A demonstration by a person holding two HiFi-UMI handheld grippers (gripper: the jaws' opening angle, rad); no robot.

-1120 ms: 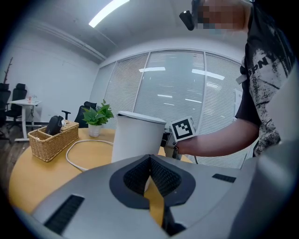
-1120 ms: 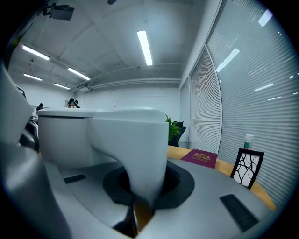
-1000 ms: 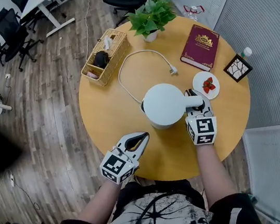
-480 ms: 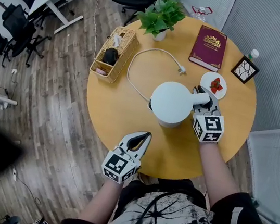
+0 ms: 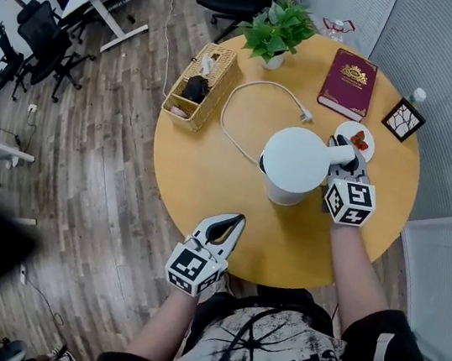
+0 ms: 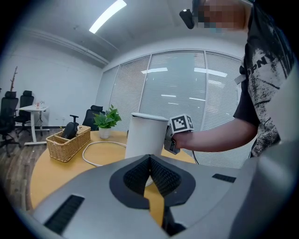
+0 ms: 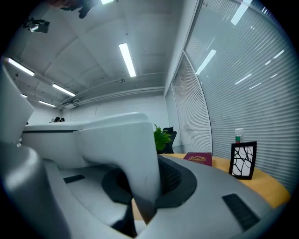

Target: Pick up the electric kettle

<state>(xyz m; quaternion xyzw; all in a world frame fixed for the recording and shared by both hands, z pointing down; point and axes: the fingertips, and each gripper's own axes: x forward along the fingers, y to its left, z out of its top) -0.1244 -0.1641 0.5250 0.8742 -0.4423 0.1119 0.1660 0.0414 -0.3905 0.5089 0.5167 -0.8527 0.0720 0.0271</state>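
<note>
The white electric kettle [image 5: 295, 165] stands on the round wooden table [image 5: 207, 189]; its handle [image 5: 338, 156] points right. My right gripper [image 5: 341, 164] is at that handle. In the right gripper view the handle [image 7: 126, 144] fills the space between the pads, which still touch it while the jaws are opening. My left gripper [image 5: 223, 228] hovers at the table's near edge, shut and empty. In the left gripper view its tips [image 6: 150, 161] point toward the kettle [image 6: 145, 135] some way ahead.
The kettle's white cord [image 5: 254, 108] loops behind it. A wicker basket [image 5: 200, 86], a potted plant [image 5: 278, 26], a maroon book [image 5: 352, 83], a small picture frame [image 5: 404, 120] and a plate of strawberries [image 5: 357, 139] ring the table's far side. Office chairs stand beyond.
The head view has swung, so the table and kettle sit further right and higher. The right gripper stays on the handle. The left gripper holds almost the same spot.
</note>
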